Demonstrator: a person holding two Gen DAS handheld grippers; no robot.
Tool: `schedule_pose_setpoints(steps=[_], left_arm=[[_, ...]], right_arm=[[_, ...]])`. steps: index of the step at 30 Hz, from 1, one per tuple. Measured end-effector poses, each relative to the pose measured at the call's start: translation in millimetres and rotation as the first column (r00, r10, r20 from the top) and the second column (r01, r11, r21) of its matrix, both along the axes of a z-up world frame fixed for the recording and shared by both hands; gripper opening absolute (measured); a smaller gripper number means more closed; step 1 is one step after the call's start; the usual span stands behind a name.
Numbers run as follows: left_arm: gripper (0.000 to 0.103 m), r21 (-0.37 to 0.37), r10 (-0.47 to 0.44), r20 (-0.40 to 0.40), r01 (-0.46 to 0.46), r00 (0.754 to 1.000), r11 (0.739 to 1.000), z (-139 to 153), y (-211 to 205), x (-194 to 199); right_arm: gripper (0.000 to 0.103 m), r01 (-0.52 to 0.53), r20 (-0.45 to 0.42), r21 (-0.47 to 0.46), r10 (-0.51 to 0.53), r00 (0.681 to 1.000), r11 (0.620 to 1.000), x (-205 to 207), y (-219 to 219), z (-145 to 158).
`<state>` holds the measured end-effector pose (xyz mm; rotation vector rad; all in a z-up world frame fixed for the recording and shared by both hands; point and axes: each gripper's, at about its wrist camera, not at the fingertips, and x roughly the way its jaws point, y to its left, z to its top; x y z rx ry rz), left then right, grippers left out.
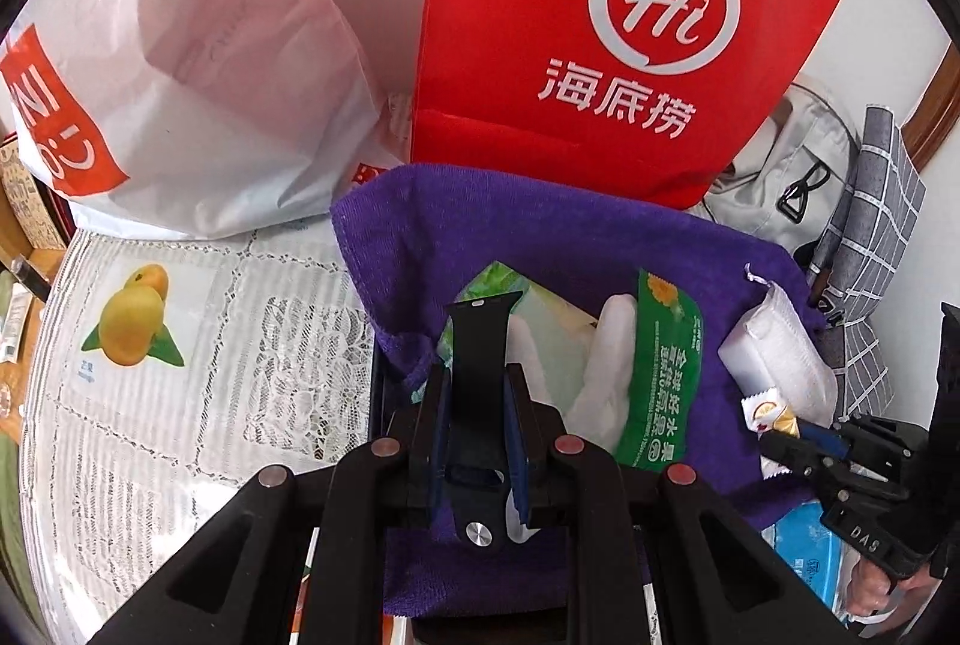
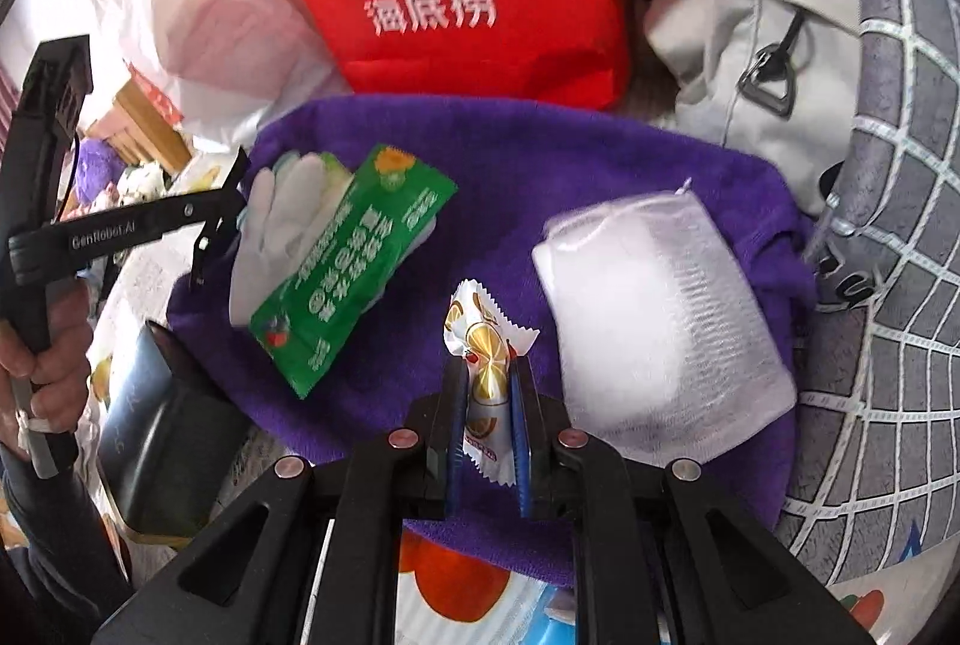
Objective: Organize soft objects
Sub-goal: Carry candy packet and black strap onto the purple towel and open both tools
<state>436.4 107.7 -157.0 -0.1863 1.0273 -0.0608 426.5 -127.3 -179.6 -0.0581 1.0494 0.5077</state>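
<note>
Purple towel [image 2: 510,153] as plain ground in the middle. On it: green packet [image 2: 354,267] with white lettering and an orange flower, white glove [image 2: 270,237] beneath that packet, white mesh pouch [image 2: 660,321] at the towel's right part. Above it, held: white, gold and red candy wrapper [image 2: 486,381]; black strap [image 1: 477,345] with silver stud. Behind the towel: red bag [image 1: 600,15] with white logo, white bag [image 1: 180,75] with orange-red patch. Right of the towel: grey cloth [image 2: 888,225], white grid lines. Left of the towel: white lace tablecloth [image 1: 180,375], yellow fruit print with green leaves.
</note>
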Motion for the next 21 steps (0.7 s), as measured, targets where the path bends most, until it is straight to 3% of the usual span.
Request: schedule_pose_setpoints(steps=[11,15,21], left_arm=[[0.017,-0.020,-0.022,-0.049,0.021,0.999,1.000,-9.3,-8.7,4.7],[0.018,-0.026,-0.022,-0.061,0.020,0.998,0.999,-12.5,-10.6,6.5],[0.019,-0.042,-0.013,-0.082,0.010,0.997,0.999,-12.9,-11.3,8.0]], right_arm=[[0.029,0.009,0.009,-0.018,-0.009,1.000,1.000,-0.1,2.7,-2.0],[0.048,0.010,0.016,-0.010,-0.010,1.000,1.000,-1.0,1.7,1.5],[0.049,0.021,0.018,0.020,-0.022,1.000,1.000,-1.5,-3.7,6.4]])
